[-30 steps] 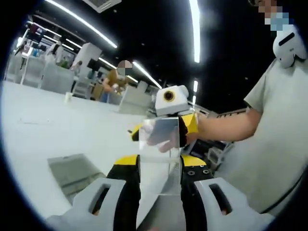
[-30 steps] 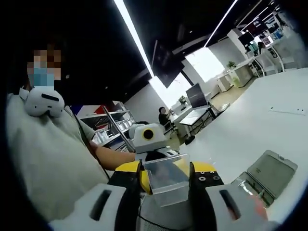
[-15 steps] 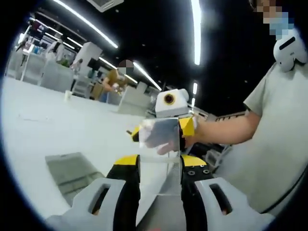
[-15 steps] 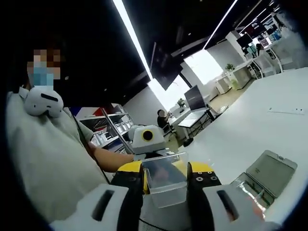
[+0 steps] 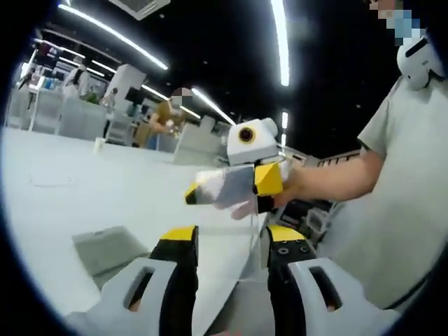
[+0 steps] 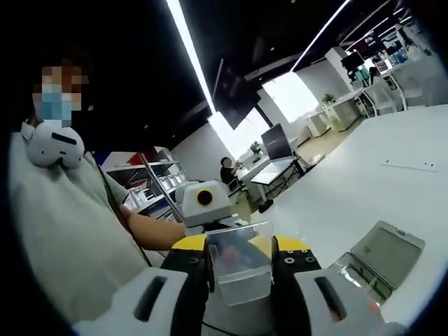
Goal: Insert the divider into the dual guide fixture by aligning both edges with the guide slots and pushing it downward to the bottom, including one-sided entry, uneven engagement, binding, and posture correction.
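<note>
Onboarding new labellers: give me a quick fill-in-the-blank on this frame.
1. The right gripper is shut on a ___ plastic sheet.
2. The grey tray lies on the ___ table.
3. The left gripper has ___ tips.
Missing words: clear; white; yellow.

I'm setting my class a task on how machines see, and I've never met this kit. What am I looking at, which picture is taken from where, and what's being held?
There is no robot here. A person holds a hand tool with two jaws in each hand, and a small wide-angle camera rides on each tool. Each picture looks forward along that tool's own jaws.

In the left gripper view, the left tool has its jaws apart, and I can make out nothing between them. The right tool faces it.

In the right gripper view, the right tool's jaws are closed on a clear plastic plate.

A flat grey holder lies on the white table.
</note>
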`<state>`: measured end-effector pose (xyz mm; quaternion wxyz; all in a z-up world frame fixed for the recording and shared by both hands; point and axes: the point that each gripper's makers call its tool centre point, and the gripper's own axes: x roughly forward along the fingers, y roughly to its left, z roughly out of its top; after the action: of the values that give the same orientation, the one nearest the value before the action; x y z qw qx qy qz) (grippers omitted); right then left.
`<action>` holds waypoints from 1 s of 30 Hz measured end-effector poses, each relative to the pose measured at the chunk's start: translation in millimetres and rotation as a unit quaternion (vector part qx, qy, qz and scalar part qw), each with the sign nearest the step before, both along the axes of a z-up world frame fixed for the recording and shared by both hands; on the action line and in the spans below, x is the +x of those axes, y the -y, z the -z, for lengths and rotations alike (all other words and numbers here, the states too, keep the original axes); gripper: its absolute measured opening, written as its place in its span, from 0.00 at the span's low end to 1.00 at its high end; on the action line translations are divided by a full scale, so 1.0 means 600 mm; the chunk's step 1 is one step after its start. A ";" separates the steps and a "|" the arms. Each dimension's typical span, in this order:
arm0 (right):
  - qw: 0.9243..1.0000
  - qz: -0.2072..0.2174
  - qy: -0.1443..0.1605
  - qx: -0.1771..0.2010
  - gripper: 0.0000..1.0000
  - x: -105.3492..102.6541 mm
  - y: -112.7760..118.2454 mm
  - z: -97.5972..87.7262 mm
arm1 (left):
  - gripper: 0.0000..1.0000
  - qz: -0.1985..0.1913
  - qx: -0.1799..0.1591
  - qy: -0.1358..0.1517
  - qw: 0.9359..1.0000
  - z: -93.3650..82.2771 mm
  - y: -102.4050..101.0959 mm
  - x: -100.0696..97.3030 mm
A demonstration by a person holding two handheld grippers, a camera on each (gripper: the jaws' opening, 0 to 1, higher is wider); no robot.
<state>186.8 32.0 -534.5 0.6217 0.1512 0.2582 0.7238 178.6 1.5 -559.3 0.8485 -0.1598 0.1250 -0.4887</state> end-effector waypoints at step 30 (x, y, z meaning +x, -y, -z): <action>0.999 0.013 0.007 -0.042 0.31 0.012 -0.022 0.020 | 0.34 -0.024 0.062 -0.035 0.997 0.031 -0.017 0.016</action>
<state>193.8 45.2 -546.7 0.6390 0.1233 0.2819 0.7050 188.4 11.7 -578.2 0.8635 -0.1266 0.1808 -0.4535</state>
